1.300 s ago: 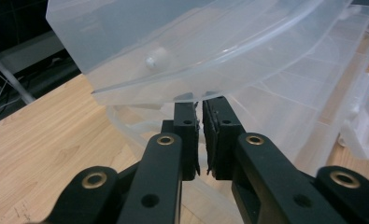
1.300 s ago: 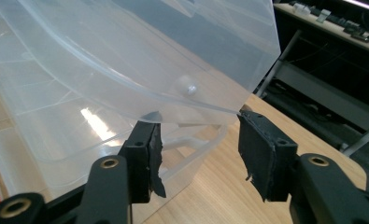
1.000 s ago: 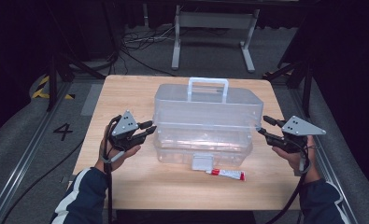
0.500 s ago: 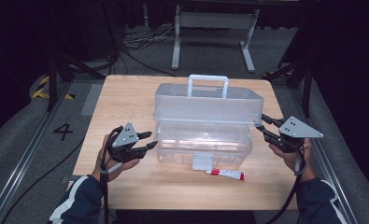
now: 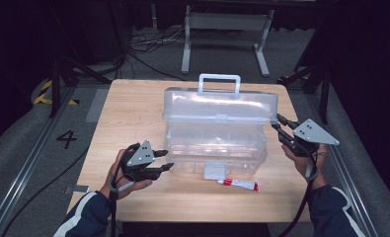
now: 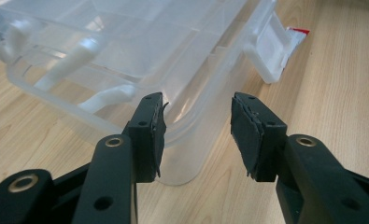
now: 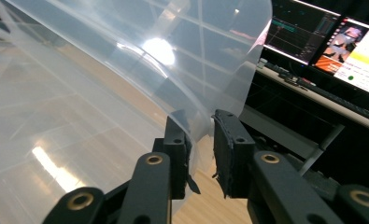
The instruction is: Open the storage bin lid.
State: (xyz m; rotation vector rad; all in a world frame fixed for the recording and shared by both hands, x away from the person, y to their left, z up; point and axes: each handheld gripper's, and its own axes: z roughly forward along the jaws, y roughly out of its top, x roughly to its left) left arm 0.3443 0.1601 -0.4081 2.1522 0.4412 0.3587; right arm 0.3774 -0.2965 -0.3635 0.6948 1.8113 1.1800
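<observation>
Now I am working on the clear box (image 5: 214,143) in the middle of the counter (image 5: 133,108). Its lid (image 5: 219,105) is lifted part way, with the handle (image 5: 219,79) on top, so the opening has started but is not finished.

My right gripper (image 5: 276,121) is at the right end of the lid. In the right gripper view its jaws are narrow and have just been closing, with the thin lid edge (image 7: 191,126) between them. They seem to pinch it, but a small gap shows beside one pad, so I cannot say how firm the hold is.

My left gripper (image 5: 165,160) sits low by the box's near left corner (image 6: 182,158). Its jaws have just been opening and stand partly wide. They hold nothing; the corner is just past the tips.

A small red and white tube (image 5: 238,184) lies on the counter in front of the box, by the white latch (image 5: 214,172).

I think what is left is to swing the lid all the way back, and maybe steady the box with the left.
</observation>
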